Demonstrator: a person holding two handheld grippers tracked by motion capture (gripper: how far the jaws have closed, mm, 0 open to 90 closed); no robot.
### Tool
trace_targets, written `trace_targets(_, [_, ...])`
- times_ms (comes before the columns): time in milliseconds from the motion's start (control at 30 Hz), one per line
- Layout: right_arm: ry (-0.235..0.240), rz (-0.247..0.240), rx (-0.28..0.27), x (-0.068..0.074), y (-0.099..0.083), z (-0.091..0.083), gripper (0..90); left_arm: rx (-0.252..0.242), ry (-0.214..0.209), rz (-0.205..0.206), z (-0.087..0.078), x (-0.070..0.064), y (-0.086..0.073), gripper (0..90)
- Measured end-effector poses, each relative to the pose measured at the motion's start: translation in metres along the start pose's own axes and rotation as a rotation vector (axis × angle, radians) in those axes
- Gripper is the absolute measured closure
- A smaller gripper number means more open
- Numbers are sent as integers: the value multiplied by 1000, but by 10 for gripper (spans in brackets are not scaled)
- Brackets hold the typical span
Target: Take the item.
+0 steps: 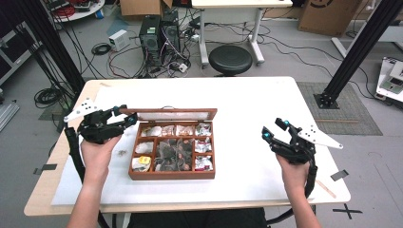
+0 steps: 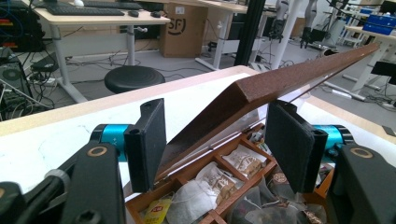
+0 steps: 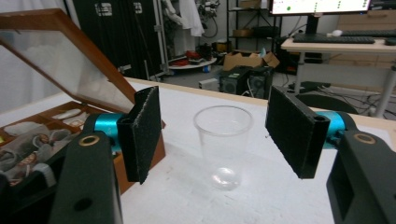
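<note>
I'm seeing my left tool [image 2: 215,144] with its 2 jaws spread wide around the raised lid [image 2: 289,81] of the wooden tea box [image 1: 172,148]; whether a pad is touching the lid I cannot tell. My right tool [image 3: 212,135] is gaping wide and holding nothing, and beyond it a clear plastic cup [image 3: 223,147] is standing upright on the tabletop [image 1: 256,109], too faint to make out from above.

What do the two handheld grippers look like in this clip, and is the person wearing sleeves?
Both the left gripper and the right gripper are black, with flat black foam-faced pads, blue cylinders at the jaw bases, a grey three-cornered plate on top and a trailing black cable. The forearms are bare, no sleeves.
</note>
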State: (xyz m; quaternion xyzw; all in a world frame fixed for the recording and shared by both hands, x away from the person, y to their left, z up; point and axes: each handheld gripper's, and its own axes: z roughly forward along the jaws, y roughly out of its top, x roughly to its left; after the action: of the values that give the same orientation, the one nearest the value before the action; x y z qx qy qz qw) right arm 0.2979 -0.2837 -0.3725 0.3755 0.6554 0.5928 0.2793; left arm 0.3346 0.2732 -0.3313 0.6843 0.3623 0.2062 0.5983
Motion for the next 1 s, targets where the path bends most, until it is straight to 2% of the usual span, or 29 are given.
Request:
trace_targets(167, [43, -9, -13, 7, 3, 1, 396, 1, -2, -2, 0, 0, 0, 390])
trace_targets(600, [161, -26, 6, 32, 6, 15, 406, 0, 1, -5, 0, 0, 0, 392])
trace_targets(1000, [262, -35, 64, 61, 3, 38, 418, 2, 0, -3, 0, 0, 0, 393])
